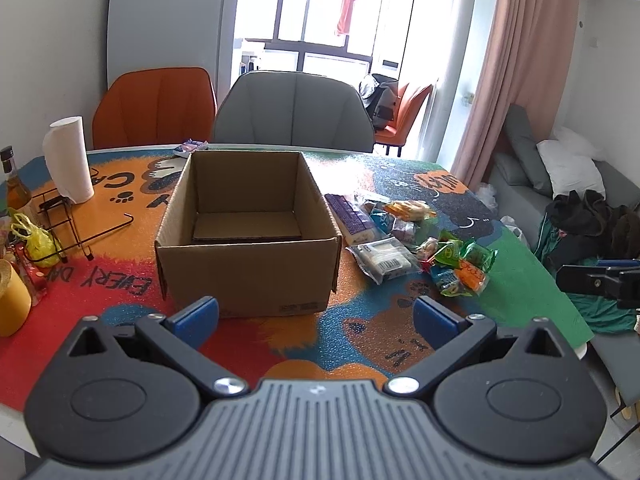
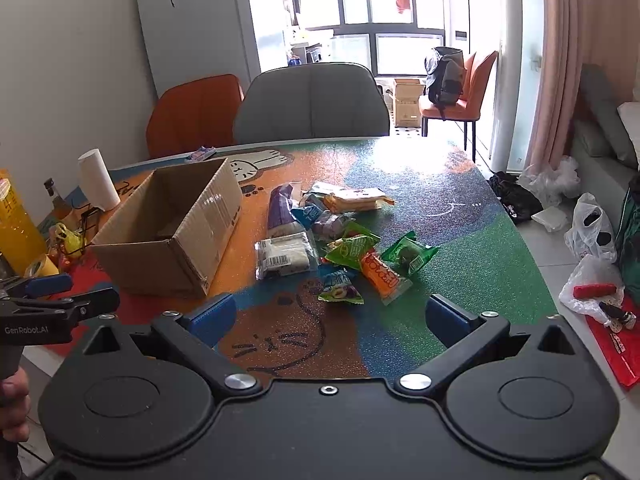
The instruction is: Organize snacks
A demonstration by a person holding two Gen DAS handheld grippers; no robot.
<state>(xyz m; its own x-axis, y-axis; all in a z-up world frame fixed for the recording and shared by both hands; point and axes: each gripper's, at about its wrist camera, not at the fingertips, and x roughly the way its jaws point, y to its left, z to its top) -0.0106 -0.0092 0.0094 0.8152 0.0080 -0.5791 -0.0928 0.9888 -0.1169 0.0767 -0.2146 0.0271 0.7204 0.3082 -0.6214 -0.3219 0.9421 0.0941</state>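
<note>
Left gripper (image 1: 316,320) spread wide, blue pads holding nothing, hovering above the near edge of the colourful table (image 1: 280,344) and aimed at the cardboard box (image 1: 248,268) at 12 o'clock. Box open-topped, upright, with only a flat piece of cardboard on its floor. Snack pile (image 1: 412,240) on the tabletop just beside the box at 2 o'clock from this gripper: purple packet (image 1: 352,218) nearest the box wall, clear wrapped pack with a barcode (image 1: 384,260) in front of it, green and orange sachets (image 1: 464,268) at the outer edge. Paper towel roll (image 1: 70,160) upright at 10 o'clock, well apart from the box, next to a black wire rack (image 1: 72,220) and a bottle (image 1: 14,184). Right gripper (image 2: 328,316) likewise fully parted and empty, over the table's near rim, the snack pile at 12 o'clock; orange sachet (image 2: 384,276) and a blue-green packet (image 2: 340,290) closest to the fingertips but not touching them. Box at 10 o'clock in the right wrist view. Grey chair (image 2: 312,104) and orange chair (image 2: 192,112) tucked in at the far side of the table.
</note>
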